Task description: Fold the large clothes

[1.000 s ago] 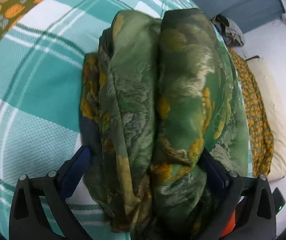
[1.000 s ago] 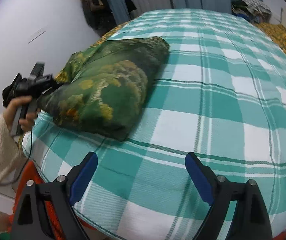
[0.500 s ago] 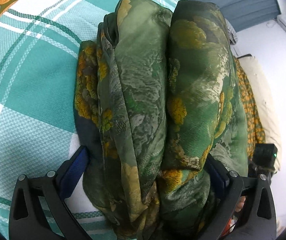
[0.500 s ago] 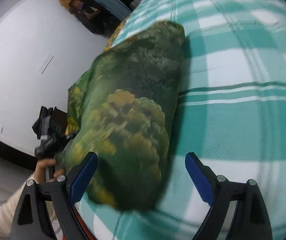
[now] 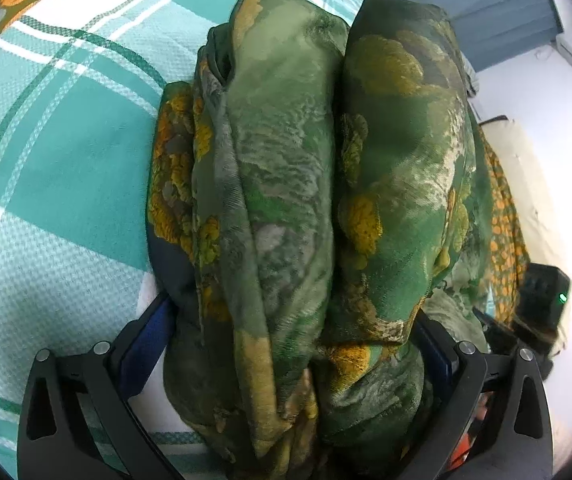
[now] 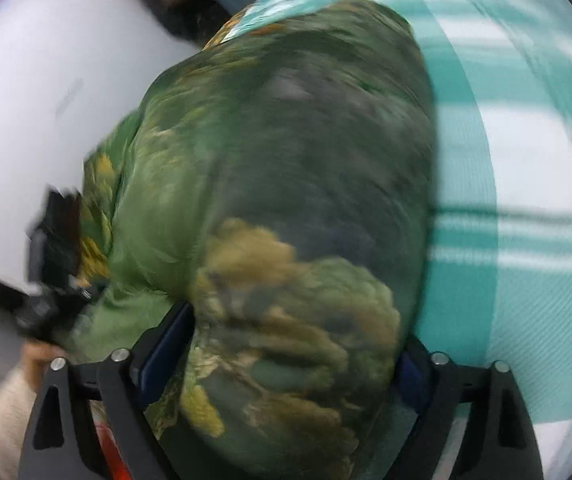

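A folded green garment with yellow floral print lies in a thick bundle on the teal plaid bedspread. My left gripper has its jaws wide apart, with one end of the bundle filling the gap between them. In the right wrist view the same garment is blurred and very close. My right gripper is wide open with the bundle's other end between its fingers. The left gripper also shows in the right wrist view, at the garment's far left end.
The bedspread continues to the right in the right wrist view. An orange patterned cloth hangs at the bed's far edge. A white wall stands on the left. A dark pile sits beyond the bed.
My right gripper has swept left and in from bare bedspread until the bundle's end sits between its open fingers. The left gripper has stayed around its end of the bundle.
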A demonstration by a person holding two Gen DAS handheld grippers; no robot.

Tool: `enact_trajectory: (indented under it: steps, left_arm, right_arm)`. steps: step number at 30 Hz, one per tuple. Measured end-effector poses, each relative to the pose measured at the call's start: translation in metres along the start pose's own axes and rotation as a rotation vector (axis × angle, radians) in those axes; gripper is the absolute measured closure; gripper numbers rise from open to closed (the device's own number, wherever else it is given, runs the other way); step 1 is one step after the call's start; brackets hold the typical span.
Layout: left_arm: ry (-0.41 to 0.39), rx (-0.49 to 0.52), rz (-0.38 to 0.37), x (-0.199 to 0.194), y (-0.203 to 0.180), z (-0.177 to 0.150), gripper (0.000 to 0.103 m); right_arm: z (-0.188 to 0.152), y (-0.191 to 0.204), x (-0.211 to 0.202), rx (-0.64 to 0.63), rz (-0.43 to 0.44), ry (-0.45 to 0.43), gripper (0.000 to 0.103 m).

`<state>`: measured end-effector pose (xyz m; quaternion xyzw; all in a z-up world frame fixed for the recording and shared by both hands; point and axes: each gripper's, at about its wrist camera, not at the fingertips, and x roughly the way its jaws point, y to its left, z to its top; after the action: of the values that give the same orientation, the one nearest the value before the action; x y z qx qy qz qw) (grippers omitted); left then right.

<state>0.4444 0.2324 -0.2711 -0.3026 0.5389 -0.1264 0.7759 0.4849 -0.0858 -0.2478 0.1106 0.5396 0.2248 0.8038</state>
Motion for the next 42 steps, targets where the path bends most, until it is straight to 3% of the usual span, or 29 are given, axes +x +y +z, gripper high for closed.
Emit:
enact_trajectory:
  steps: [2, 5, 8, 15, 24, 28, 33, 35, 36, 39, 42]
  left_arm:
    - [-0.011, 0.032, 0.017, -0.007, -0.009, -0.005, 0.021]
    - [-0.042, 0.103, 0.056, -0.023, -0.028, -0.016, 0.039]
    - [-0.096, 0.144, 0.041, -0.043, -0.044, -0.032, 0.044]
    - [-0.185, 0.177, -0.029, -0.073, -0.086, -0.042, 0.045]
    - [-0.207, 0.301, -0.036, -0.053, -0.166, 0.025, 0.045]
    - [-0.147, 0.312, -0.008, -0.012, -0.172, 0.041, 0.044]
    - [-0.037, 0.252, 0.089, 0.054, -0.146, 0.024, 0.035]
    - [-0.075, 0.236, 0.063, 0.051, -0.139, 0.014, 0.020]
    - [-0.087, 0.219, 0.052, 0.048, -0.136, 0.012, 0.018]
    - [-0.113, 0.225, 0.024, 0.029, -0.132, 0.008, 0.015]
    - [-0.149, 0.301, 0.056, 0.005, -0.138, 0.004, 0.015]
  right_arm:
    - [-0.003, 0.020, -0.007, -0.082, -0.061, -0.028, 0.024]
    - [-0.012, 0.046, -0.024, -0.194, -0.092, -0.086, 0.030]
    - [-0.022, 0.062, -0.046, -0.265, -0.075, -0.143, 0.033]
    - [-0.035, 0.076, -0.108, -0.342, -0.050, -0.288, 0.033]
    - [0.032, 0.021, -0.144, -0.260, -0.006, -0.375, 0.033]
    - [0.049, -0.018, -0.135, -0.195, 0.004, -0.338, 0.033]
    - [0.050, -0.067, -0.086, -0.090, -0.006, -0.175, 0.033]
    - [0.044, -0.084, -0.068, -0.049, -0.008, -0.117, 0.030]
    - [0.038, -0.096, -0.064, -0.009, 0.025, -0.116, 0.026]
    - [0.030, -0.115, -0.072, 0.084, 0.100, -0.155, 0.018]
    - [0.023, -0.112, -0.088, 0.083, 0.078, -0.162, 0.018]
